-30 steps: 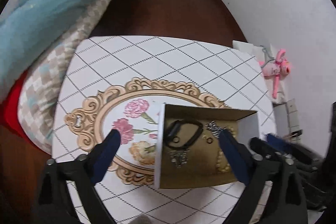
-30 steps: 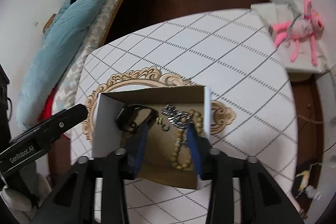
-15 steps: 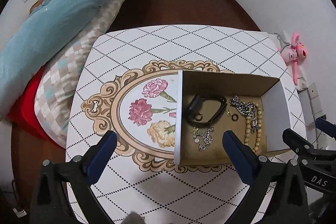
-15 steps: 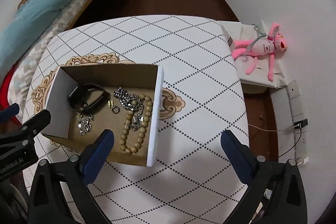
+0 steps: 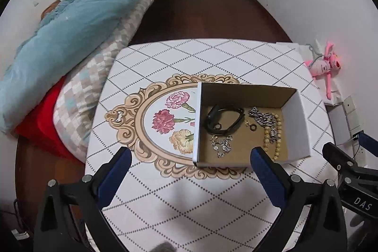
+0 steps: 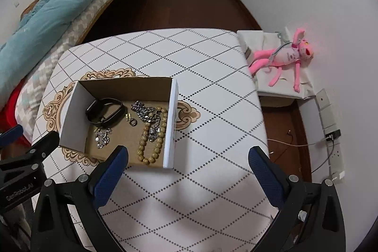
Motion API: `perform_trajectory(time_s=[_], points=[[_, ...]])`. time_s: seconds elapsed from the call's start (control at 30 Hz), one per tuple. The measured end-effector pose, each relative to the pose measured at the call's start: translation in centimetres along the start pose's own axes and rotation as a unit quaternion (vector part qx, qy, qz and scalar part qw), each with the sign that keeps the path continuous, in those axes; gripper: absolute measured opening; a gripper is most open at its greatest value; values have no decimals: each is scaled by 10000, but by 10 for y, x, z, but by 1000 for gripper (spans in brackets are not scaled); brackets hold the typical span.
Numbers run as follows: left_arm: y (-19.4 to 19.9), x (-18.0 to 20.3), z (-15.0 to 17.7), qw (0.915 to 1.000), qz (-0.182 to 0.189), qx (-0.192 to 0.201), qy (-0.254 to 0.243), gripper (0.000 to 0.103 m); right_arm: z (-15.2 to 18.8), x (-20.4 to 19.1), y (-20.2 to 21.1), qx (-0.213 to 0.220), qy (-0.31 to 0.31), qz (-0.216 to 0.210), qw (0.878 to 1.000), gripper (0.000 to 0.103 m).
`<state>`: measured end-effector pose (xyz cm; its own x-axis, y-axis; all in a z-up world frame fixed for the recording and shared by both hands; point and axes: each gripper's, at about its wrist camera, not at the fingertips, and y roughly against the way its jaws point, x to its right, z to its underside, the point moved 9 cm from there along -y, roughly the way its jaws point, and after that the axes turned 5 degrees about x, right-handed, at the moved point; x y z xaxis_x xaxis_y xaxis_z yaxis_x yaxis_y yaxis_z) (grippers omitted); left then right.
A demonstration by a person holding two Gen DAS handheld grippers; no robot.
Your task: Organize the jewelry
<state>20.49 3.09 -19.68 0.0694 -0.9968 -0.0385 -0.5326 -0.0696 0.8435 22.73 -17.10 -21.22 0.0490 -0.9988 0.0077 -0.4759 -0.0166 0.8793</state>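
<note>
An open cardboard box (image 5: 293, 129) (image 6: 70, 115) sits on the patterned table. Inside lie a black wristband (image 5: 224, 118) (image 6: 105, 111), a silver chain (image 5: 261, 116) (image 6: 144, 112), a wooden bead bracelet (image 5: 277, 141) (image 6: 151, 141), a small silver bracelet (image 5: 221, 144) (image 6: 102, 137) and small gold pieces (image 5: 251, 124) (image 6: 131, 119). My left gripper (image 5: 190, 174) is open and empty, above the table in front of the box. My right gripper (image 6: 187, 171) is open and empty, in front of and to the right of the box.
The table (image 5: 193, 200) (image 6: 208, 91) has a white diamond-pattern top with a floral medallion (image 5: 165, 119). A bed with a blue quilt (image 5: 70, 23) lies to the left. A pink plush toy (image 6: 285, 56) lies on a low stand to the right. Cables and sockets (image 6: 330, 134) are by the wall.
Both grippers have pulled back and up from the box. The right gripper, narrow over the box a second ago, has opened wide. The jewelry stays in the box.
</note>
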Motion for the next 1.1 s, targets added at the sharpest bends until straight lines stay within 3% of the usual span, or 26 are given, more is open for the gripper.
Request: perform_trajectory(time_s=[0.6,0.83,1.1], points=[[149,1,6,9948,109,1004,103,102,14,10,160,1108,-91,-64,9938,103],[180,-3,10,9931,208,1129,233,102,16,9,216,1494,-18,5,9888,103],[191,-7,17,9929,239,1117,332,102,17,6,247,1685,-1,-40,9857,103]])
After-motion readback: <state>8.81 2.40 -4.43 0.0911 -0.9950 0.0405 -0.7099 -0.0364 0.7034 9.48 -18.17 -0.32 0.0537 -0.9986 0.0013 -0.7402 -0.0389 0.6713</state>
